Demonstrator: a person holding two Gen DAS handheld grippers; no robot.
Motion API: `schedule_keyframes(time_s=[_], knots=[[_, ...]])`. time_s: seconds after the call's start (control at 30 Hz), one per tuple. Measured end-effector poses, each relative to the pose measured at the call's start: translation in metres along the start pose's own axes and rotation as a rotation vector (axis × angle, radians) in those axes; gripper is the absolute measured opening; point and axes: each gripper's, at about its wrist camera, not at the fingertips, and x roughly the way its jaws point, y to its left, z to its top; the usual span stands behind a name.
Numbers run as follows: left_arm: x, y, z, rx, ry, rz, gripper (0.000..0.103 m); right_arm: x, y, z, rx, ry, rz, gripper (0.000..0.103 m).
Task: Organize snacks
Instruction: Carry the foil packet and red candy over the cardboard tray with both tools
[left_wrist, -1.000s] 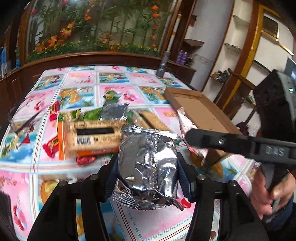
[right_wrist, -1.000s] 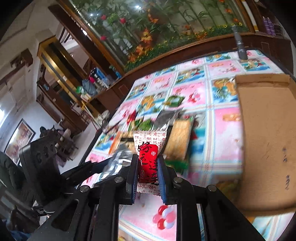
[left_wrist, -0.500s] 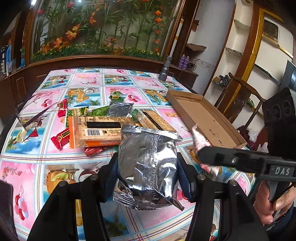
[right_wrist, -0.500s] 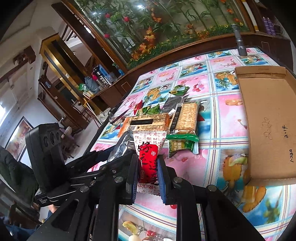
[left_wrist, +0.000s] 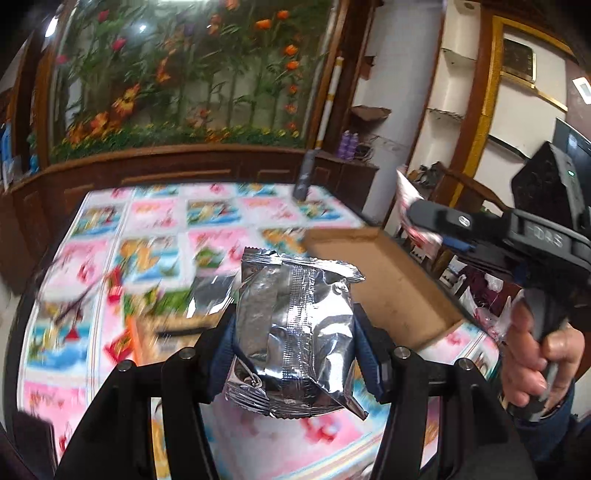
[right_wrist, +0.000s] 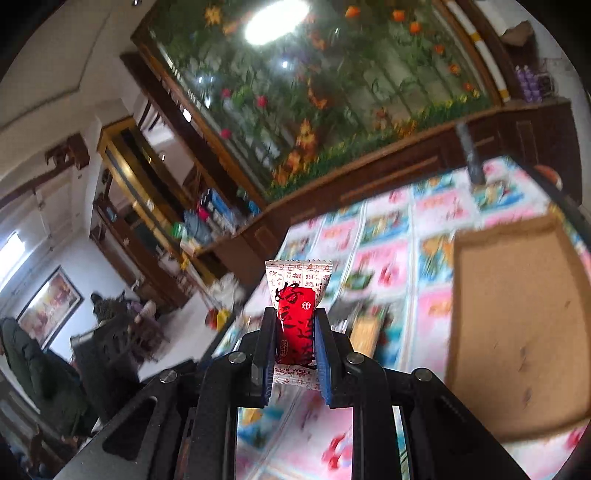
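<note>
My left gripper (left_wrist: 293, 350) is shut on a crinkled silver foil snack bag (left_wrist: 293, 332), held upright above the table. My right gripper (right_wrist: 295, 354) is shut on a small red and white wrapped candy (right_wrist: 297, 321), also lifted off the table. In the left wrist view the right gripper (left_wrist: 417, 218) shows at the right with the candy (left_wrist: 406, 192) in its tip, above the far end of an open cardboard box (left_wrist: 391, 284). The same box (right_wrist: 513, 332) lies flat at the right of the right wrist view. Several other snack packets (left_wrist: 155, 314) lie blurred on the table's left part.
A colourful patterned cloth (left_wrist: 155, 218) covers the table. A dark cylinder (left_wrist: 304, 177) stands at the far edge. A person's hand (left_wrist: 535, 362) grips the right tool's handle. Wooden cabinets (left_wrist: 184, 173) and a flower mural lie behind; a wooden chair (left_wrist: 465, 192) stands at the right.
Both grippers have risen with their snacks, so the table sits lower and blurred in both views. The right gripper with the candy now stands higher, over the box's far end.
</note>
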Motion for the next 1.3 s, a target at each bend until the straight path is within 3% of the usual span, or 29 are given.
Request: schedule_keyframes(time_s=[0.17,0.33,0.43,0.53,0.67,0.93,1.3], knots=[[0.029,-0.040,0.043,0.058,-0.018,-0.033,0.057,-0.014,-0.037,0.050,0.067,-0.113,-0.024,0.021],[0.093,-0.067,0.076,0.003,0.039,-0.087,0.057,-0.012,-0.105,0.085,0.166,-0.178,-0.128,0.021],[0.145,-0.077,0.083,-0.038,0.098,-0.108,0.057,0.000,-0.151,0.087,0.215,-0.141,-0.173,0.021],[0.198,-0.083,0.078,-0.052,0.152,-0.095,0.057,0.017,-0.213,0.070,0.367,-0.057,-0.192,0.020],[0.257,-0.086,0.067,-0.073,0.237,-0.085,0.057,0.028,-0.253,0.060,0.455,-0.002,-0.292,0.020],[0.306,-0.087,0.044,-0.067,0.379,-0.005,0.057,0.042,-0.268,0.057,0.415,0.072,-0.430,0.020],[0.309,-0.088,0.041,-0.065,0.383,-0.004,0.057,0.064,-0.264,0.042,0.375,0.156,-0.478,0.022]])
